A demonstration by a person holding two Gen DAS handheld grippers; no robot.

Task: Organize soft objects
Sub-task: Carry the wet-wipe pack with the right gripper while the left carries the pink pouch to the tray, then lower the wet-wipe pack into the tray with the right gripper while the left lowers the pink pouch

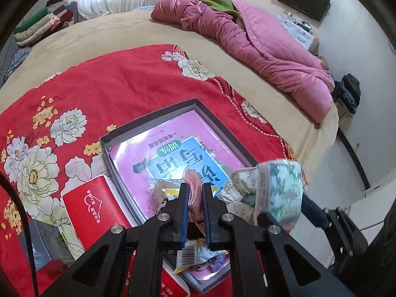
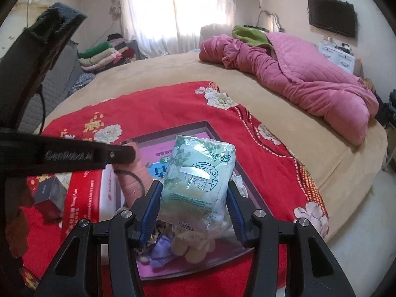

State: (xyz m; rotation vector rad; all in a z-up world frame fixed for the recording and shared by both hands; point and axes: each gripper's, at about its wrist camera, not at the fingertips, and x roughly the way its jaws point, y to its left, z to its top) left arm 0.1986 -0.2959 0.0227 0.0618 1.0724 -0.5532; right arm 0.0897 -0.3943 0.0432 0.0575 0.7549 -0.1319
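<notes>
Right gripper point(image 2: 191, 199) fingers pinch the tissue pack point(image 2: 198, 180) held above the shallow box point(image 1: 158, 118) on the bed, left gripper point(image 1: 195, 198) fingers pinch a pink soft item point(image 1: 194, 185); best lowered flat into the box before loosening

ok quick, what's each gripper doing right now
Left gripper: shut on a pink cloth.
Right gripper: shut on a tissue pack.
</notes>
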